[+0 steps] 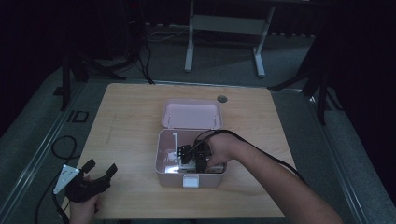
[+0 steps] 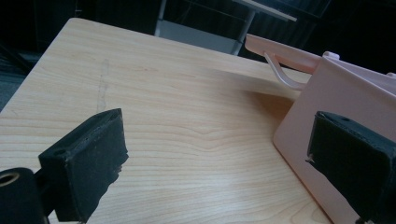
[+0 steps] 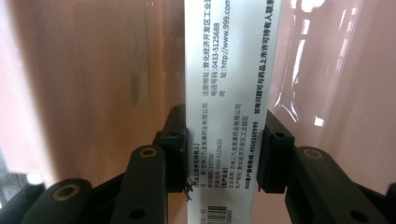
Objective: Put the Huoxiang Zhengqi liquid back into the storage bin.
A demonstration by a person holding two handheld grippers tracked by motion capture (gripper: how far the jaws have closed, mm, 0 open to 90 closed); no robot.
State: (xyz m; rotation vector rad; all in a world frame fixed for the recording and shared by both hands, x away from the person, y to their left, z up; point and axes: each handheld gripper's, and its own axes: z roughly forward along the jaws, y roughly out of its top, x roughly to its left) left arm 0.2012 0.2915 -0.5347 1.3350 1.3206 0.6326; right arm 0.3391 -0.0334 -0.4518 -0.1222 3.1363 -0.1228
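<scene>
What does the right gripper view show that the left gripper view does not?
Right gripper view alone: the right gripper shut on a white printed carton, down inside the pink box.
Left gripper view alone: the left gripper open over the bare wooden table, the box's outer wall and raised lid.
Both: the pink box, from inside and from outside.

black tool, grey plate, trailing black cable

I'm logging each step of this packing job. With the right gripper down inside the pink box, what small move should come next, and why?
Probably open the right gripper to let go of the white carton. Its jaws clamp the carton's sides, and in the high view the hand is already low inside the open pink box, so the carton looks about placed.
</scene>
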